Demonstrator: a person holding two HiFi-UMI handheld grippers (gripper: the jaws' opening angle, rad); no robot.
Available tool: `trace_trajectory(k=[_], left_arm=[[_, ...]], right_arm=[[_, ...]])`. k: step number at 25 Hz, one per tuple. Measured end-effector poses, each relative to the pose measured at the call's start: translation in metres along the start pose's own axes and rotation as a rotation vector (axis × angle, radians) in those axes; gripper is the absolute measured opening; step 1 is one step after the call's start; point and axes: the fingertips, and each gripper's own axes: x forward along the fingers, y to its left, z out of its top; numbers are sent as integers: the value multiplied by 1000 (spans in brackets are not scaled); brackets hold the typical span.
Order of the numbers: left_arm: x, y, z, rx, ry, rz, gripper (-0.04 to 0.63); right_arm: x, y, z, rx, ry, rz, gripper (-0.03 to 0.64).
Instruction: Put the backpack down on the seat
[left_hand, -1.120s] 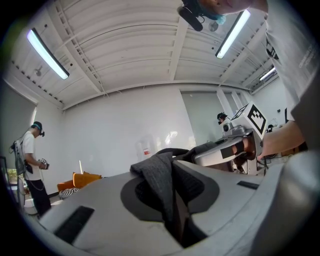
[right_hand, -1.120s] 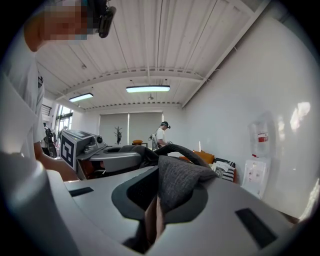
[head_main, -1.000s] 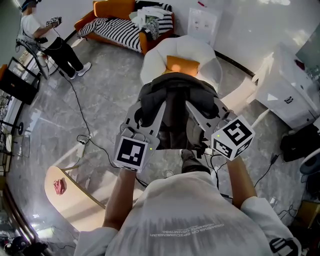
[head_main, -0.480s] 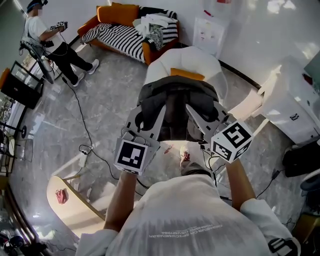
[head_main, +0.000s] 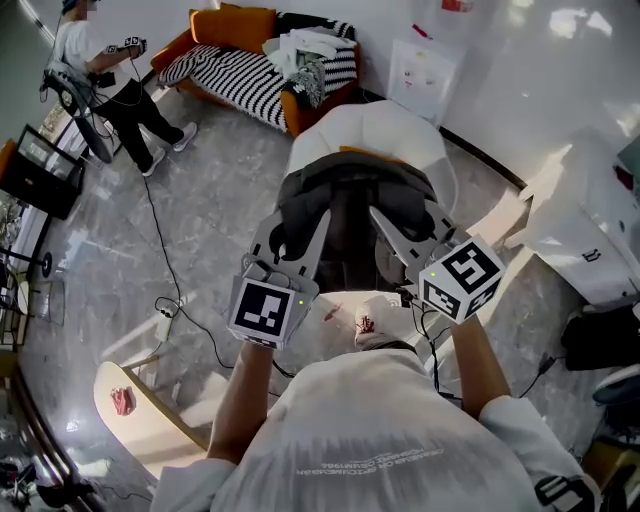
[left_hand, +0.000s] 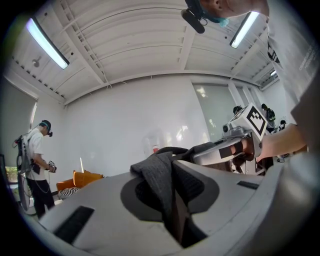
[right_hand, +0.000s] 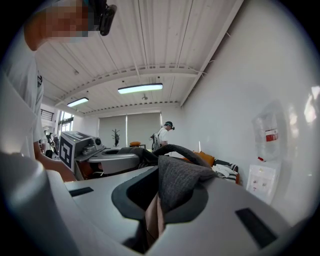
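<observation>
Head view, L/R grippers (head_main: 291, 226) (head_main: 405, 222) pinching backpack (head_main: 350, 185)

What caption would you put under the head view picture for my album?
Left tongs and right tongs hold a dark backpack over a white chair.

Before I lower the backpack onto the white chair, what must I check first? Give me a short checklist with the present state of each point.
1. Left hand-held gripper shut on a backpack strap: ok.
2. Right hand-held gripper shut on the other strap: ok.
3. Backpack hangs level between both grippers: ok.
4. Backpack is right above the seat of the chair: cannot tell; the head view only shows it overlapping the near edge.
5. Seat is free: cannot tell; an orange cushion lies there, mostly hidden.
6. Other person is far from the chair: ok.
</observation>
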Motion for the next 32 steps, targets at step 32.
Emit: trace_trajectory(k=[32], left_arm=[[167,75,-44,-62,91,42,77]], right_arm=[[92,-164,-33,95,108,100,27]])
